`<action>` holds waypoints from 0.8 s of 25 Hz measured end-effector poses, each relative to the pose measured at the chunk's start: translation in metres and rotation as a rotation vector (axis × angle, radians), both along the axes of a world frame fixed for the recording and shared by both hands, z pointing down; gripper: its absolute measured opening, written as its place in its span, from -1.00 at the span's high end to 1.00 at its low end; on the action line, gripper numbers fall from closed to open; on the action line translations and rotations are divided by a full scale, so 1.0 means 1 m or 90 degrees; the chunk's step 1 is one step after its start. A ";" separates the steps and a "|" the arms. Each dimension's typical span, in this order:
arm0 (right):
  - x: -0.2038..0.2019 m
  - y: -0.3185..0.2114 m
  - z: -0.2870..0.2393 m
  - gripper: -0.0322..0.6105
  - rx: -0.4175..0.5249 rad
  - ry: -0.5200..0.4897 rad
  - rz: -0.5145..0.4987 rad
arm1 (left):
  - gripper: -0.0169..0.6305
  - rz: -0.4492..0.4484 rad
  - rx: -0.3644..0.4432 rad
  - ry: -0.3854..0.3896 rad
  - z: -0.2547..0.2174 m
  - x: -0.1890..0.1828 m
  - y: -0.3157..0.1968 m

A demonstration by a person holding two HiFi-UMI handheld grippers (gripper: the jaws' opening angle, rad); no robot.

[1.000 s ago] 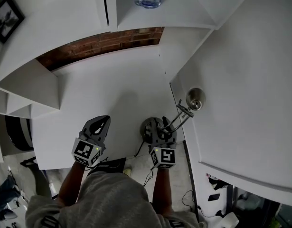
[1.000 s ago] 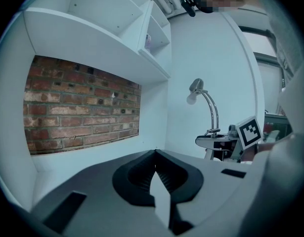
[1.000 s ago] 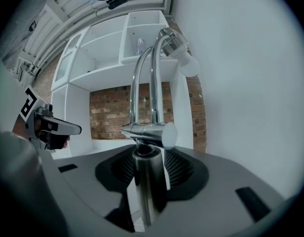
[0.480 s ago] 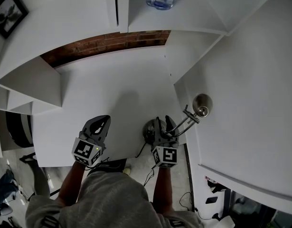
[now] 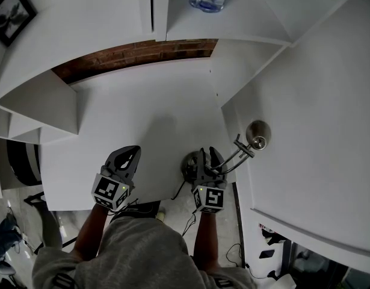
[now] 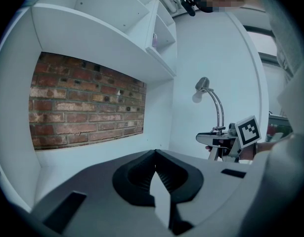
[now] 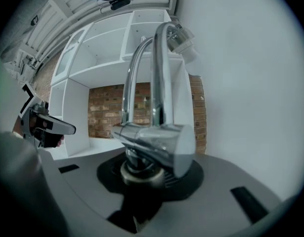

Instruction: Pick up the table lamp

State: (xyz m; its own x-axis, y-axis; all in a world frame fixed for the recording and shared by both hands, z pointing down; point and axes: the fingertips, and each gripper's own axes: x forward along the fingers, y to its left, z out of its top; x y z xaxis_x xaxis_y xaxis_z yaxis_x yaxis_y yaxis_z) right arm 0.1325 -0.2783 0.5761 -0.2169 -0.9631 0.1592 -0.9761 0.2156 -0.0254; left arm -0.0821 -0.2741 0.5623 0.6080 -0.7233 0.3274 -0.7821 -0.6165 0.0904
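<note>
Your right gripper [image 5: 207, 159] has just been closing its jaws around the lower stem of the chrome gooseneck table lamp [image 5: 231, 157], though the pads are not yet visibly pinching it. The lamp stands at the near right corner of the white desk [image 5: 142, 119]. Your left gripper [image 5: 128, 155] hovers with fingers pressed together, empty.

Upright chrome gooseneck table lamp [image 7: 160, 83]

Desktop [image 5: 142, 119] lies open from nine to twelve o'clock of the table lamp [image 5: 230, 155]. A white side panel [image 5: 305, 131] blocks three o'clock, and shelves [image 5: 34, 101] overhang at ten.
</note>
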 end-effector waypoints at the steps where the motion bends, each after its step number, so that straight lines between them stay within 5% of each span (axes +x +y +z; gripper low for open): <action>1: 0.000 0.000 -0.001 0.54 0.003 0.002 0.000 | 0.94 -0.001 -0.001 -0.001 0.001 -0.001 0.000; 10: -0.001 -0.001 -0.006 0.80 0.032 0.031 0.014 | 0.94 -0.002 -0.021 -0.006 0.004 -0.005 0.002; 20: -0.002 -0.001 -0.010 0.83 0.036 0.029 -0.002 | 0.94 0.000 -0.027 -0.002 0.007 -0.004 -0.001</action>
